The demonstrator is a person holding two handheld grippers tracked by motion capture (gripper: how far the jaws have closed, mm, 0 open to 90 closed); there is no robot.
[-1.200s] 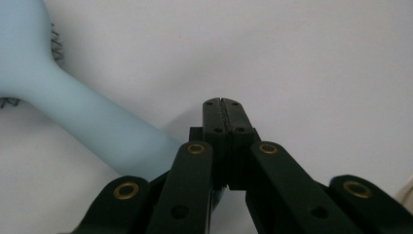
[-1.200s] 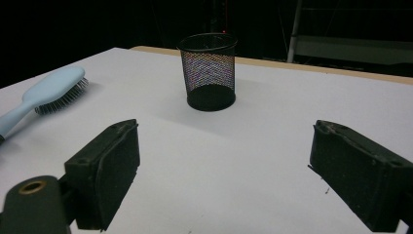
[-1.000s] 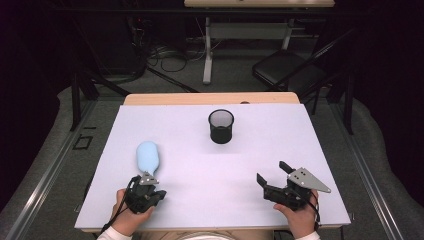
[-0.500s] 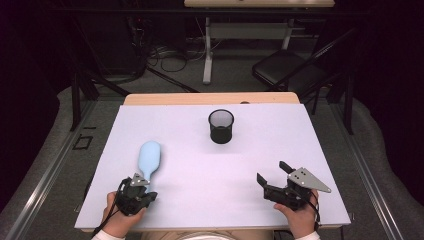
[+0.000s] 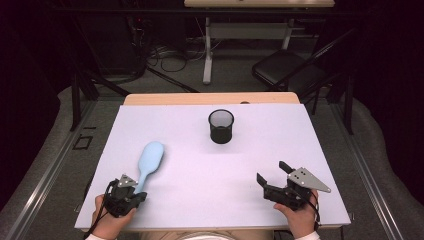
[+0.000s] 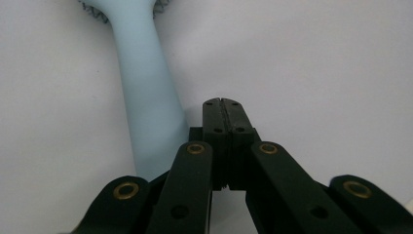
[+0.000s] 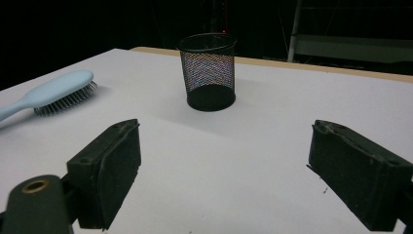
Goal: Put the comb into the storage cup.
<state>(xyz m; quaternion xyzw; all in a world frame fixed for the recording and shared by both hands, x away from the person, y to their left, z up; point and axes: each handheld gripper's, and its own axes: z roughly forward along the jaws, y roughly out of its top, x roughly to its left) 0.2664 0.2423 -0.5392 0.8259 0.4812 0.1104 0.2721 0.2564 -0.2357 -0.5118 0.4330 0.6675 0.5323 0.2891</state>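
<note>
A light blue hairbrush point(image 5: 150, 159) lies bristles down on the white table point(image 5: 260, 135), its handle pointing to the near left. My left gripper point(image 5: 133, 186) rests at the end of that handle. In the left gripper view its jaws point(image 6: 224, 105) are shut on nothing, and the brush handle point(image 6: 141, 87) lies just to their left. My right gripper point(image 5: 271, 171) sits near the front right edge, open and empty. From the right gripper view point(image 7: 224, 146) I see the brush point(image 7: 53, 92) at far left and a black mesh cup point(image 7: 208, 73) upright ahead.
The mesh cup point(image 5: 221, 126) stands upright at the middle back of the table. Beyond the table's far wooden edge point(image 5: 210, 98) are a black chair point(image 5: 287, 67), cables and a desk frame on the floor.
My left gripper has drifted left and back toward the near edge. The brush has turned slightly, its head now a little further right. The right gripper has stayed put.
</note>
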